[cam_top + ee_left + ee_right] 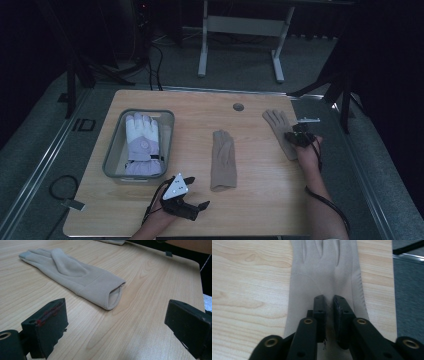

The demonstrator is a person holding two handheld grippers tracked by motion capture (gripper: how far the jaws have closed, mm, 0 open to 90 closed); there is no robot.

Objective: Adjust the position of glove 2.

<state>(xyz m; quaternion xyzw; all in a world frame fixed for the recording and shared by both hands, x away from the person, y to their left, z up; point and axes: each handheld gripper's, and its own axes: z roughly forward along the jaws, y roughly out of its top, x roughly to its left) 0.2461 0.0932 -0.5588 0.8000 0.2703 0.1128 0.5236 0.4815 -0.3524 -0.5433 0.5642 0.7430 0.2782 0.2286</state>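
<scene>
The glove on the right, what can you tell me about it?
The right glove is tan and soft, like knit fabric, with stitching down one side. It lies flat, palm area up, near the table's right edge, fingers pointing away from the person. The right gripper has pinched a fold of its cloth near the cuff.

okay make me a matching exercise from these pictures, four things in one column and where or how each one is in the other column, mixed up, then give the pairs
Things
1. white and lilac glove
2. middle tan glove
3. right tool
4. left tool

Place or state
A. open over bare table, near edge
B. lying in the grey bin
C. pinching a fold of the right tan glove
D. flat on the table, untouched, cuff toward the person

Pairs: 1-B, 2-D, 3-C, 4-A
</scene>
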